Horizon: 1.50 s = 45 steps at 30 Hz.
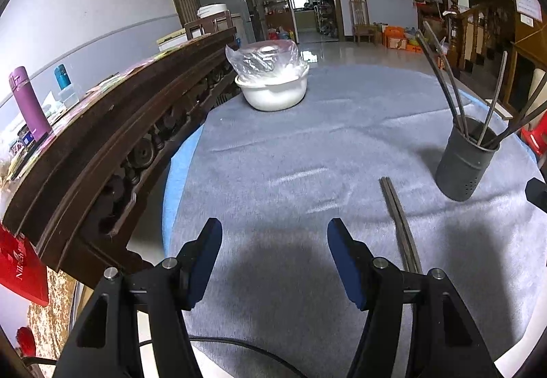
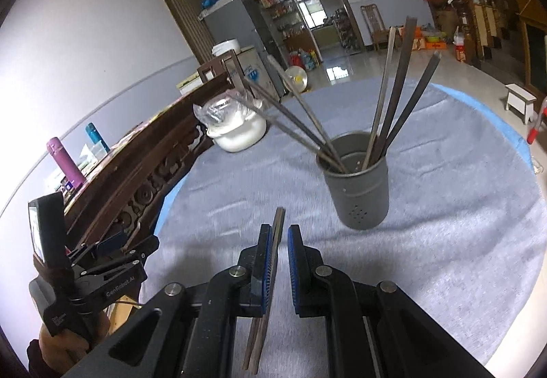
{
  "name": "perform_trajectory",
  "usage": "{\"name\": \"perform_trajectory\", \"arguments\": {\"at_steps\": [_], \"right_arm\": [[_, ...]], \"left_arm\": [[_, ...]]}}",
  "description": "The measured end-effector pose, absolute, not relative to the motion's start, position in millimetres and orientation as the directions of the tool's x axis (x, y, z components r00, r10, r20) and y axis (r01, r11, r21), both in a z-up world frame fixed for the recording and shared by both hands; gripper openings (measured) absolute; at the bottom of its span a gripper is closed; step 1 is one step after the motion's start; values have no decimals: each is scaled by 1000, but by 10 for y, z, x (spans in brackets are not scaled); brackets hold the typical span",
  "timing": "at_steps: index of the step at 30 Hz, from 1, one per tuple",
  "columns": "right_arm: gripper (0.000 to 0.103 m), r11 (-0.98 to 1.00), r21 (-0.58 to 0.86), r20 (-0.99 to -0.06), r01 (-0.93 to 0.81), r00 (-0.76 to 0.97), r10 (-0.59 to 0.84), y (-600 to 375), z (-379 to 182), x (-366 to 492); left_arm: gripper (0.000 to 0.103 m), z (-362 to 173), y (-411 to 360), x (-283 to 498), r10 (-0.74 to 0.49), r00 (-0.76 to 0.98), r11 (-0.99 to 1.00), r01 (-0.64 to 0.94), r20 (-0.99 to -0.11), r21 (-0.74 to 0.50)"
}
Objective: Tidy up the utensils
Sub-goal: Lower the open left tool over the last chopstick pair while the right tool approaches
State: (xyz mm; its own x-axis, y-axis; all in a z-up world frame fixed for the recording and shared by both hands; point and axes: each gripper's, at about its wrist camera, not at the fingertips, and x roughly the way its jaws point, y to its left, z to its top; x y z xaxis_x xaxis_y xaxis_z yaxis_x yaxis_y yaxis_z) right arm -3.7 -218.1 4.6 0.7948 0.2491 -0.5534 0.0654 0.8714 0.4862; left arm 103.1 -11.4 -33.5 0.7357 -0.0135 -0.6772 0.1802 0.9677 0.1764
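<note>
**Chopsticks in your right grip, holder just ahead**

A pair of dark chopsticks (image 2: 270, 278) sits between the pads of your right gripper (image 2: 279, 234), long axis running away from you, tips poking just past the fingertips toward the grey utensil holder (image 2: 359, 193), butt ends trailing back under the gripper. The jaws stand nearly together; the pair lies against the left pad, with a sliver of daylight beside the right pad. The holder stands upright on the grey cloth of the round table (image 2: 461, 224), near the tips and slightly right, with more chopsticks (image 2: 396, 94) fanned out of it.

Only your left camera shows the same pair from the side, lying low along the cloth (image 1: 400, 224) and pointing toward the far side of the table, left of the holder (image 1: 465, 166). Your left gripper (image 1: 273, 231) tilts down over bare cloth, jaws wide apart, nothing between them. The right camera catches that gripper at the table's left edge. A white bowl (image 1: 273, 90) covered with clear plastic sits at the far side.
</note>
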Motion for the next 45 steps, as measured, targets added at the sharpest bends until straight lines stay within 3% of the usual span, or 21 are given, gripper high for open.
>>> {"name": "perform_trajectory", "arguments": {"at_steps": [5, 17, 35, 45], "right_arm": [[11, 870, 488, -585, 63, 763, 273, -2136, -63, 24], [11, 850, 511, -644, 129, 712, 279, -2244, -346, 114], [11, 828, 535, -655, 171, 702, 278, -2409, -473, 112], [11, 826, 534, -663, 177, 694, 281, -2394, -509, 135]], "left_arm": [[65, -415, -120, 1058, -25, 705, 967, 196, -709, 160], [65, -707, -321, 1096, -200, 506, 946, 322, -839, -32], [65, -1150, -733, 1079, -205, 319, 927, 367, -925, -79], [65, -1219, -839, 1083, -187, 343, 922, 383, -921, -45]]}}
